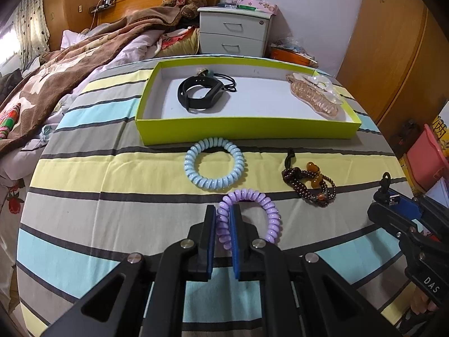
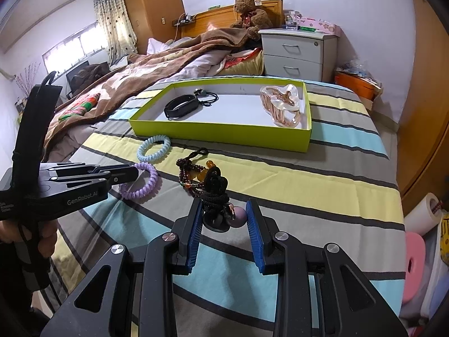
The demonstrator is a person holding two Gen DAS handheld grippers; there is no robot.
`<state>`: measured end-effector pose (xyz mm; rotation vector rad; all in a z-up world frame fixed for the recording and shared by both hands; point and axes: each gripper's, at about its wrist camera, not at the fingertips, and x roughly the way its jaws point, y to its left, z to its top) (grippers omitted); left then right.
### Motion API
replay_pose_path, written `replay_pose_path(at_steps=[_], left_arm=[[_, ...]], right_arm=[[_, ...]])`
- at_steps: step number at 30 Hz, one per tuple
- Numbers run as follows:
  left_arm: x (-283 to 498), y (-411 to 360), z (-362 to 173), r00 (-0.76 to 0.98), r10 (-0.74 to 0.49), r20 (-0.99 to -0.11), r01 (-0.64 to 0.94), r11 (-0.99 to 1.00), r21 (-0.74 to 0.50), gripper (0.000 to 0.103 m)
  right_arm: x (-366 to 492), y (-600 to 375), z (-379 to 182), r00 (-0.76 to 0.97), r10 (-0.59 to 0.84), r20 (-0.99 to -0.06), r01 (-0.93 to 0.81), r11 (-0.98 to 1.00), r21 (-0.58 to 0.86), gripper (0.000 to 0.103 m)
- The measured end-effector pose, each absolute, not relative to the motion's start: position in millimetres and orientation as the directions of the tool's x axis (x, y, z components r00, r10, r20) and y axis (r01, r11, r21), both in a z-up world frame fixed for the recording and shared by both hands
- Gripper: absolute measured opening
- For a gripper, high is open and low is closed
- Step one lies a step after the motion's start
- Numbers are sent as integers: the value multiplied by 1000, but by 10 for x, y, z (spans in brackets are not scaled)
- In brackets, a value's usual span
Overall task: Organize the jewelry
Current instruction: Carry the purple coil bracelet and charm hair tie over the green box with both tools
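On my left cam the left gripper (image 1: 223,219) is clamped on the near-left arc of the purple coil hair tie (image 1: 252,213), pads pinching the coil w/ the rest of the loop curving off to the right on the striped bedsheet (image 1: 112,174). No earlier pic for me to compare, so that's all I say on it. Just beyond sits the light-blue coil tie (image 1: 214,163), flat on the sheet, touching or nearly touching the front wall of the green tray (image 1: 247,132). Right of it, apart, is the dark beaded bracelet (image 1: 311,185) w/ amber beads and a black cord. Inside the tray: black wristband (image 1: 200,93) at back-left w/ a black cord pendant (image 1: 216,77) behind it, and a clear/pink hair claw (image 1: 314,92) at the right end. On my right cam the right gripper (image 2: 224,219) has its jaws partway apart around a black knotted cord piece w/ a mauve bead (image 2: 221,205); left pad looks against the cord, right pad against the bead, so I read it as held, tho contact isn't fully clear. A hand (image 2: 36,238) shows at the left edge holding the other tool. Teddy bear (image 2: 251,9) and nightstand (image 2: 299,52) are in the bkgd.
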<state>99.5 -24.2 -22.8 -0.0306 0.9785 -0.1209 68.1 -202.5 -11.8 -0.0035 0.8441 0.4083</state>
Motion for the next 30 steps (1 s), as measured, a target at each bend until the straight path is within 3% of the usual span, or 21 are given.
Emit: replay_pose_path(at_steps=[30], left_arm=[[1287,-57,315,630,-179,-756,101,984,-149,10]], right_arm=[[970,-1857,312,656,328,-680,-338,933,123,32]])
